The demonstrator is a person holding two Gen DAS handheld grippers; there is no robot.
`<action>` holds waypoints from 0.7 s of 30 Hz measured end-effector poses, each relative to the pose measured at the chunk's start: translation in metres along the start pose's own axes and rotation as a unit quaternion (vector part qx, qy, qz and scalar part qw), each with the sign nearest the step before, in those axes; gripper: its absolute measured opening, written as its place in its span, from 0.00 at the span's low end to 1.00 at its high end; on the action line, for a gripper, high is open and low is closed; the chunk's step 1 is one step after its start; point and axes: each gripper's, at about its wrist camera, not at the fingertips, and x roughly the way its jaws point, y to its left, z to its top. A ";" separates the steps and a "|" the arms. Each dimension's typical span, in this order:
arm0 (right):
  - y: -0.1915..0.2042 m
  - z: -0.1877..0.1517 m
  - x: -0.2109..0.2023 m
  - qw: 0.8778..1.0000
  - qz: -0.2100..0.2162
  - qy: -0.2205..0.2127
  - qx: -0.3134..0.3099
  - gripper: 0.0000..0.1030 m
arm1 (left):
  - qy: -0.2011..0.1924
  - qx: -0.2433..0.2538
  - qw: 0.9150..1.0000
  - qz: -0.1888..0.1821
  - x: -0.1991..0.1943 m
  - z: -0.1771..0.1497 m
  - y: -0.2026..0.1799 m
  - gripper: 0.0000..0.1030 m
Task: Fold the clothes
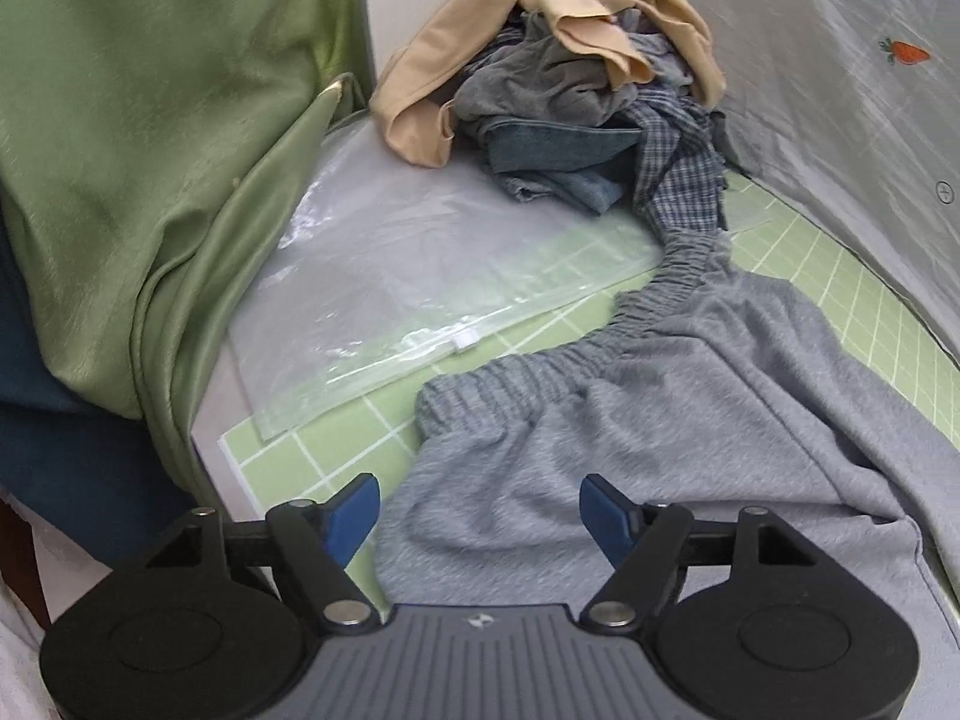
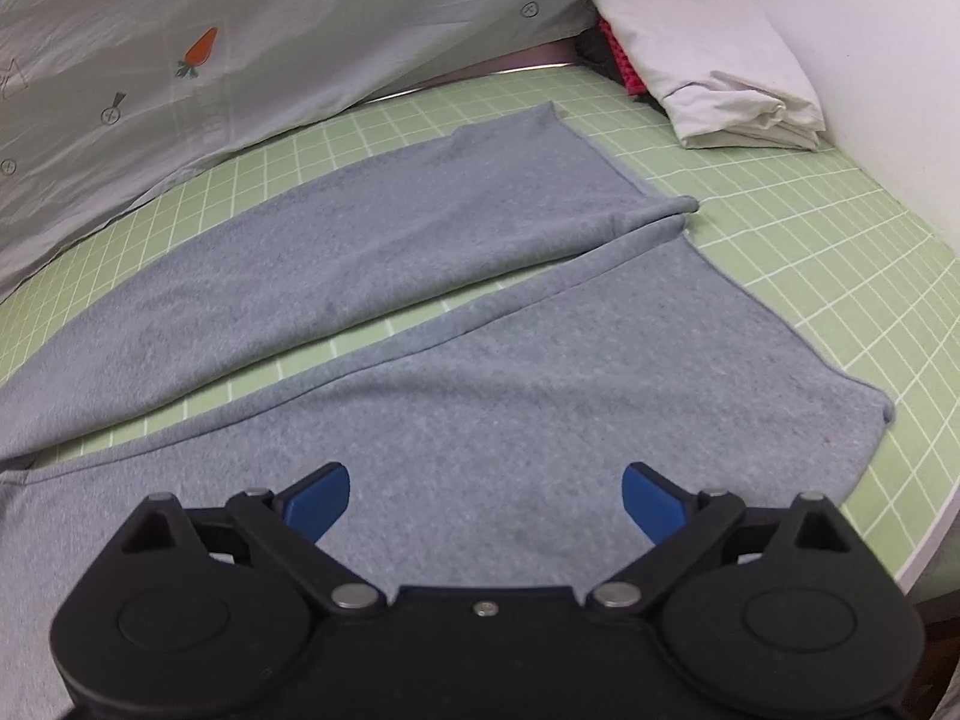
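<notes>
At the far left of the left wrist view a green curtain (image 1: 150,180) hangs down, and beside it a clear plastic bag (image 1: 420,264) lies flat on the green gridded mat (image 1: 336,450) covering the counter. Upper centre of that frame holds a heap of unfolded clothes (image 1: 558,90), tan over grey and plaid. Running from there toward the lower right are the grey sweatpants (image 1: 660,420), waistband bunched and crooked, the legs spread flat across the middle of the right wrist view with a strip of mat showing between them. Whether they are laid out for folding or only being smoothed I can't settle; either way the waistband wants flattening so the edges line up. The left tool (image 1: 480,510) stands wide, holding nothing, fingers poised above the hip of the pants. The right tool (image 2: 486,495) is equally wide and holds nothing, over the nearer leg. At the upper right of the right wrist view sits a folded white garment (image 2: 714,66) against the wall.
</notes>
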 end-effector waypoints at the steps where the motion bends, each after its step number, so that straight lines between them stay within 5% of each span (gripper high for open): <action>1: -0.006 0.004 0.003 1.000 -0.002 -0.005 0.003 0.98 | -0.001 0.007 1.000 -0.006 0.000 0.001 -0.011 0.76; 11: -0.045 0.065 0.043 0.998 -0.028 -0.053 -0.005 0.98 | 0.037 0.070 0.995 -0.052 0.031 -0.007 -0.139 0.76; 17: -0.060 0.124 0.097 0.997 -0.027 -0.067 -0.025 0.91 | 0.076 0.062 0.995 -0.027 0.074 0.003 -0.204 0.76; 21: -0.067 0.158 0.144 0.998 -0.036 -0.055 -0.018 0.78 | 0.095 0.066 0.993 0.002 0.092 0.006 -0.234 0.76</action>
